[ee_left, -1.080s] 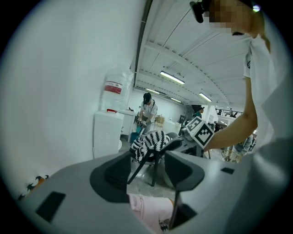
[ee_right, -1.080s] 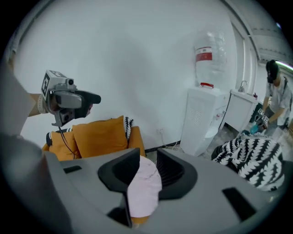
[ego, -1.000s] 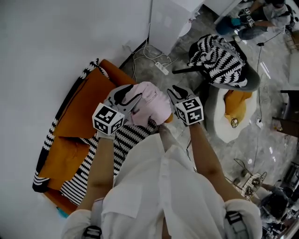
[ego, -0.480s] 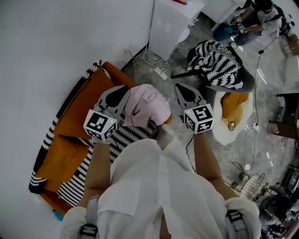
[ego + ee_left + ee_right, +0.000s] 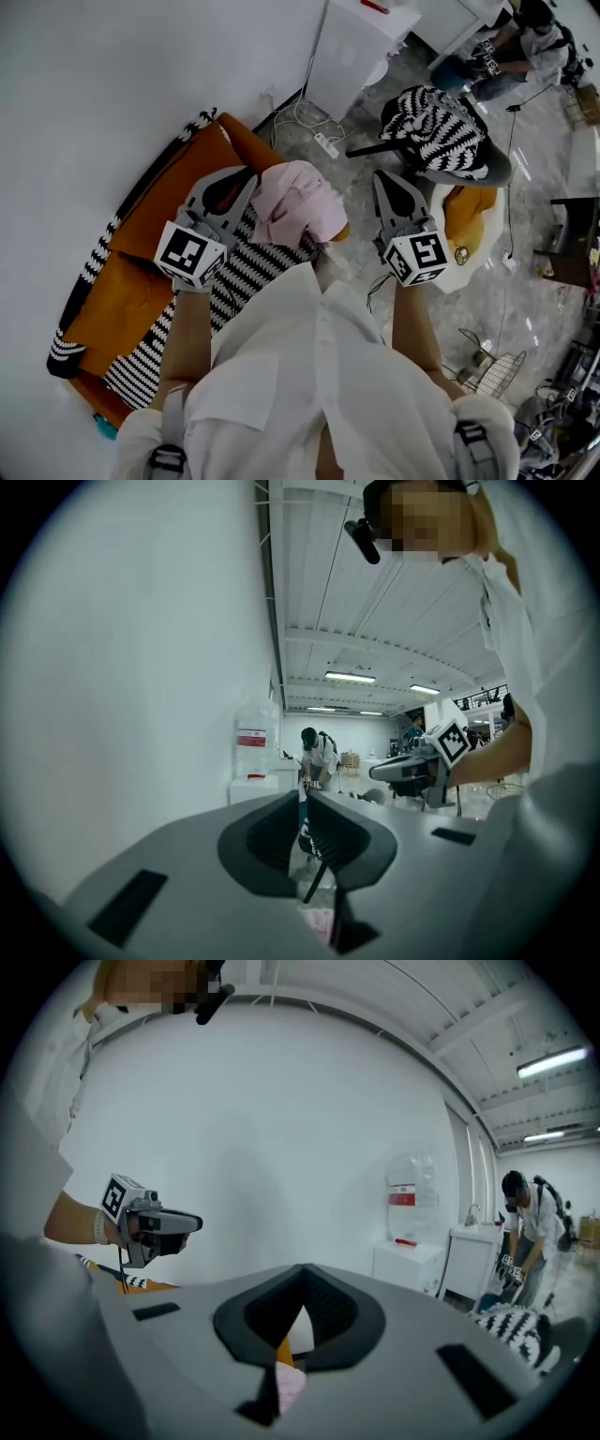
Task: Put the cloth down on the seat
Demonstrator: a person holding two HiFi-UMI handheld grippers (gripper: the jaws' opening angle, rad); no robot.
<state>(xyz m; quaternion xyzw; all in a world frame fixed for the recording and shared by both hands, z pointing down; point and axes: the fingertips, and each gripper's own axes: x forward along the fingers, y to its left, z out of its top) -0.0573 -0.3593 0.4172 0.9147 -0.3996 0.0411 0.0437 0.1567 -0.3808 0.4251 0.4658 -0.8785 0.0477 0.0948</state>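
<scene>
Leftmost, a plain white wall [image 5: 112, 84] fills that side of the head view. Against it stands the orange seat [image 5: 159, 187], edged with black-and-white trim. A striped blanket [image 5: 244, 272] is spread over the seat's near part.

The left claw [image 5: 232, 183] hangs above the seat, its marker cube towards the person. Its own view shows the two dark pads drawn together, and they have just been closing with nothing between them. Only a sliver of pink shows far below the tips.

Next comes the pink cloth [image 5: 298, 202]. It lies crumpled in a loose heap on the right end of the seat, partly on the striped blanket and partly on the orange cushion. In the head view it sits between the two claws, and neither one holds it.

The right claw [image 5: 387, 183] is to the right of the cloth, over the grey floor [image 5: 375, 234] just beside the seat's edge. Its jaws have also just been closing and now meet, with nothing gripped. In the right gripper view the cloth and a strip of orange appear beneath the closed tips.

Behind the claws a power strip [image 5: 325, 142] with white cables lies on the floor beside a white cabinet [image 5: 356, 47]. Further right a dark chair [image 5: 502, 169] carries a heap of zigzag fabric [image 5: 441, 127], and below it an orange bundle [image 5: 469, 208] rests on a white pad. In the top right corner another person [image 5: 520, 42] crouches on the floor.
</scene>
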